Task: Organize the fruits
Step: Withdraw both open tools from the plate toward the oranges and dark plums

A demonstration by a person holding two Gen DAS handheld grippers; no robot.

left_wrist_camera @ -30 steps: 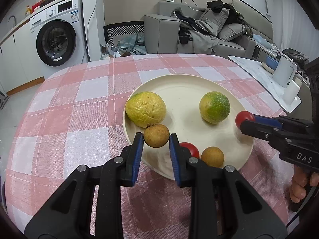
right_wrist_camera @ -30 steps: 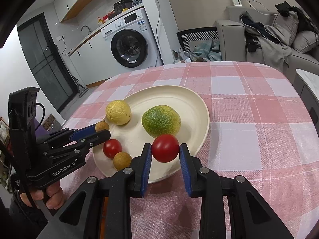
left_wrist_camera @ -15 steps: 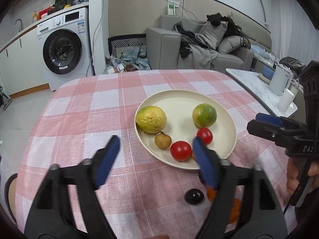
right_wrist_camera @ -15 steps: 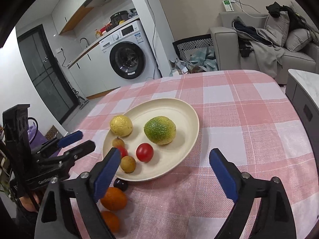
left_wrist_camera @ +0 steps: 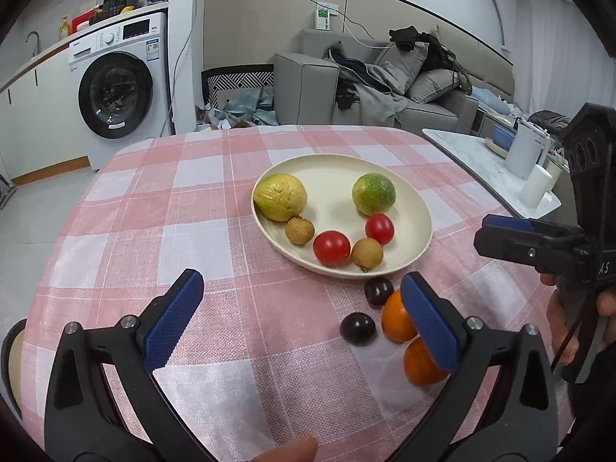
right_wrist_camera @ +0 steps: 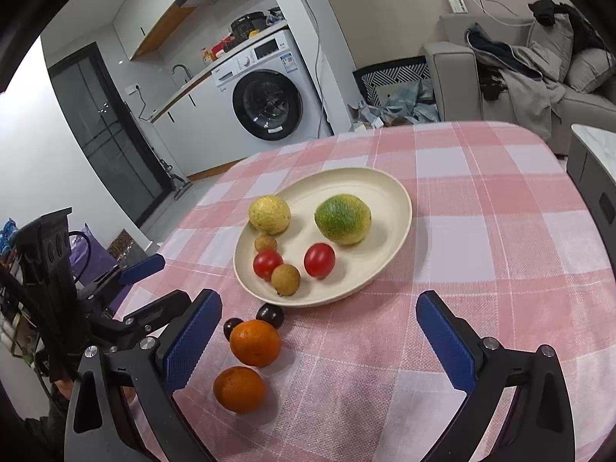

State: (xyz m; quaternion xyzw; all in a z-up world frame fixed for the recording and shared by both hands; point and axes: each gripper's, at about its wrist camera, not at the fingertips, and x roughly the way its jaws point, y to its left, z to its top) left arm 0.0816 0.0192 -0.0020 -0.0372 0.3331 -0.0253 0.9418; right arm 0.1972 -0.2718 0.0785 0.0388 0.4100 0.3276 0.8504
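Observation:
A cream plate (left_wrist_camera: 415,200) (right_wrist_camera: 396,196) on the pink checked tablecloth holds a yellow fruit (left_wrist_camera: 280,197), a green fruit (left_wrist_camera: 373,194), two red tomatoes (left_wrist_camera: 331,247) (left_wrist_camera: 379,229) and two brown longans (left_wrist_camera: 299,231) (left_wrist_camera: 367,253). Two oranges (right_wrist_camera: 255,342) (right_wrist_camera: 239,389) and two dark plums (right_wrist_camera: 270,315) (left_wrist_camera: 357,328) lie on the cloth in front of the plate. My left gripper (left_wrist_camera: 302,325) is open and empty, pulled back from the plate. My right gripper (right_wrist_camera: 319,340) is open and empty, above the cloth near the oranges.
The table edge curves away at the far side and left. A white side table (left_wrist_camera: 489,165) with a kettle and cups stands to the right. A washing machine (left_wrist_camera: 115,96) and a grey sofa (left_wrist_camera: 385,92) stand behind.
Both grippers opened, releasing a longan and a tomato onto the plate, then drew back from the plate. The oranges and plums came into view.

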